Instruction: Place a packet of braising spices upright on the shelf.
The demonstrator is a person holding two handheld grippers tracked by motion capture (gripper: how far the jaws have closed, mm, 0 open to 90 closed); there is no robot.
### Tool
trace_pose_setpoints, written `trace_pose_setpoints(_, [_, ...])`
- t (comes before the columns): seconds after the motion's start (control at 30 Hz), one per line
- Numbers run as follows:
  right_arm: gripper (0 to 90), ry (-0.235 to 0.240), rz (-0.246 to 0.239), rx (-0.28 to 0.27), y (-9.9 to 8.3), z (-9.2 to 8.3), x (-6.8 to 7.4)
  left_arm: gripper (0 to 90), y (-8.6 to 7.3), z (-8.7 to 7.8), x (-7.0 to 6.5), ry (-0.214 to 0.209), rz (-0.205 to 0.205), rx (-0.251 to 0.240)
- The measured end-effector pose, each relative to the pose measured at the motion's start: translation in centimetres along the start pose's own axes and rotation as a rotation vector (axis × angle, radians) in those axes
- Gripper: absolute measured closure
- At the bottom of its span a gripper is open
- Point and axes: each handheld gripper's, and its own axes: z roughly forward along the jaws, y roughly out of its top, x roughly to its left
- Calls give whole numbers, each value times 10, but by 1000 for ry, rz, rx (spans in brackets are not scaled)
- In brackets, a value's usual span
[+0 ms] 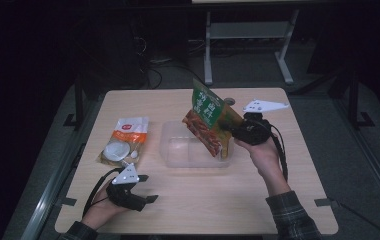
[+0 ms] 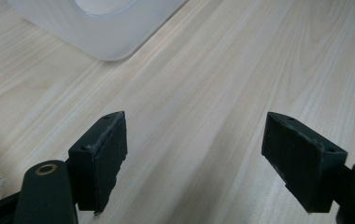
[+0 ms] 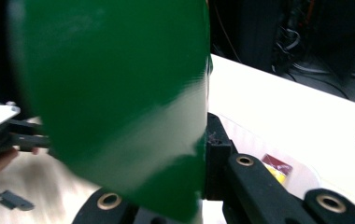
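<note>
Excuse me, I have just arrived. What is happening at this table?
A person works at a wooden table with a gripper in each hand. The right gripper is shut on a green food pouch and holds it tilted over a clear plastic container in the middle of the table; the pouch's lower end is at the container's right part. The left gripper is open near the table's front edge, holding nothing. A second pouch, orange and white, lies flat to the left of the container.

Dim, dark-edged high view; motion-blurred green close-up
</note>
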Motion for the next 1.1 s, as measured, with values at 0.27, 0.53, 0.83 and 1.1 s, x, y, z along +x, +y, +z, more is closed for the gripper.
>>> trace_pose_setpoints(0.27, [894,-46,17,21,-5,5,-2,221,0,1,0,-4,8,12])
trace_pose_setpoints(0.53, [894,-90,31,31,-7,6,-2,221,0,2,-1,-8,11,23])
trace_pose_setpoints(0.83, [893,-87,31,63,-13,15,-3,214,0,3,-1,-1,29,48])
trace_pose_setpoints(1.1, [892,-80,36,82,-17,23,-3,182,4,2,0,-9,-15,52])
